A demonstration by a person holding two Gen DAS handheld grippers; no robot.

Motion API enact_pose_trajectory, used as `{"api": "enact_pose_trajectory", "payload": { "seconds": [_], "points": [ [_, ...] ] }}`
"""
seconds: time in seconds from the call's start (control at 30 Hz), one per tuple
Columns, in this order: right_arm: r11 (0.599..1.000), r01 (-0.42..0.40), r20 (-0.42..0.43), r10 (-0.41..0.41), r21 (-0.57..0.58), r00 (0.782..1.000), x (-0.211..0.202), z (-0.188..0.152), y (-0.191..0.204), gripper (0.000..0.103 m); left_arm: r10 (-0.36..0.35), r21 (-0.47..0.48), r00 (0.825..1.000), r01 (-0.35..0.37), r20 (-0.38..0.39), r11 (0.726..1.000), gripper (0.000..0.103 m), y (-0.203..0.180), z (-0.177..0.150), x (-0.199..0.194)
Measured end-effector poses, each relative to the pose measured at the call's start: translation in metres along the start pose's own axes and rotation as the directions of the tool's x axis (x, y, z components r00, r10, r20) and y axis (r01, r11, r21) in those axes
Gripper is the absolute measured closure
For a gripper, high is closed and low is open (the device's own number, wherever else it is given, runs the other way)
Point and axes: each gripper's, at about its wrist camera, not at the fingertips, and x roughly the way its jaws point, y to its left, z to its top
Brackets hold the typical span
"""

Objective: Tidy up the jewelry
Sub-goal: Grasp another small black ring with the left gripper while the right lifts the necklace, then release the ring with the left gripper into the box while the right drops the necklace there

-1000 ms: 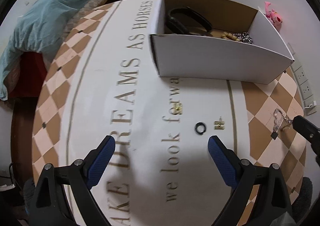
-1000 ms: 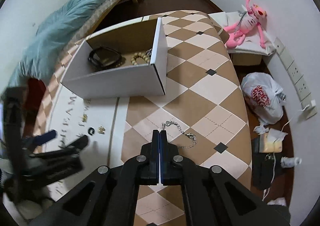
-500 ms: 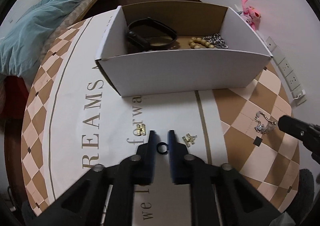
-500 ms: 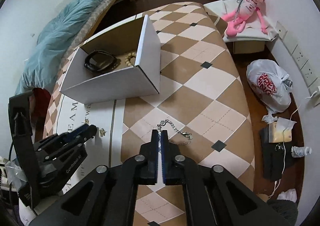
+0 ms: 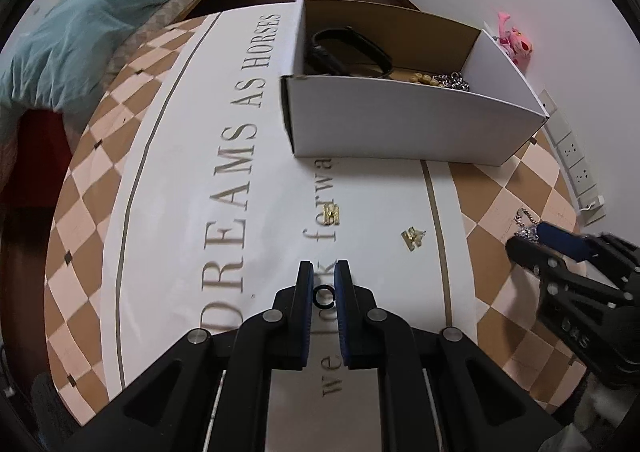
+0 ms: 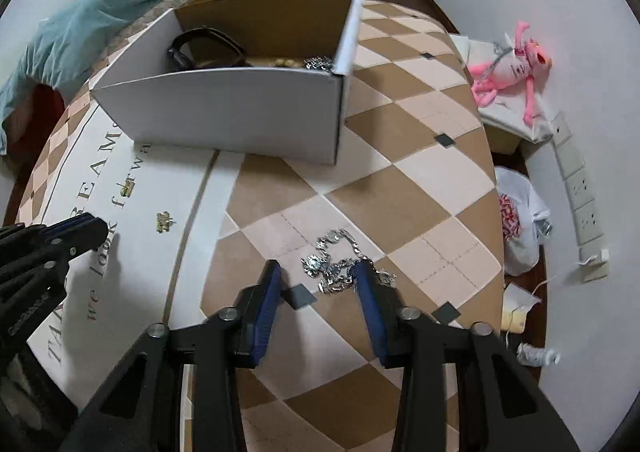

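Note:
My left gripper [image 5: 323,282] is shut on a small black ring [image 5: 323,297], held above the white printed cloth. Two gold earrings lie on the cloth ahead, one [image 5: 332,214] by the lettering and one [image 5: 413,238] to the right. My right gripper [image 6: 318,272] is open, its fingers on either side of a silver chain bracelet [image 6: 336,262] that lies bunched on the checked tablecloth. A white cardboard box [image 5: 400,124] stands behind; it holds a black band [image 5: 348,48], wooden beads [image 5: 426,79] and a silver chain [image 5: 454,81]. The box [image 6: 240,108] also shows in the right wrist view.
A bed with a teal blanket [image 5: 80,12] is at the far left. A pink plush toy [image 6: 512,70] and a plastic bag [image 6: 518,220] lie on the floor to the right, beyond the table edge. Wall sockets [image 6: 580,188] line the right wall.
My left gripper closed on the black ring and lifted it back from the earrings. My right gripper opened and came down around the silver bracelet, which is now bunched.

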Motion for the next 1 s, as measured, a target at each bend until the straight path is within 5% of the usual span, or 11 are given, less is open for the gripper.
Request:
{"api": "enact_pose_trajectory", "payload": {
  "seconds": [0.13, 0.33, 0.73, 1.0],
  "points": [
    [0.999, -0.035, 0.003, 0.035, 0.038, 0.999, -0.004, 0.002, -0.001, 0.101, -0.027, -0.019, 1.0, 0.027, 0.0, 0.999, 0.095, 0.003, 0.0, -0.006],
    [0.972, -0.179, 0.082, 0.168, 0.154, 0.982, -0.04, 0.011, -0.013, 0.101, -0.082, -0.016, 0.996, 0.083, 0.037, 0.996, 0.095, 0.001, 0.013, -0.031],
    [0.924, -0.362, 0.249, 0.324, 0.124, 0.913, -0.143, 0.094, -0.018, 0.101, -0.236, -0.013, 0.961, 0.24, 0.143, 0.971, 0.095, 0.0, 0.095, -0.094],
    [0.932, -0.347, 0.189, 0.325, 0.1, 0.927, -0.119, 0.154, -0.009, 0.101, -0.266, -0.029, 0.962, 0.268, 0.064, 0.963, 0.095, 0.005, 0.148, -0.064]
  ]
}}
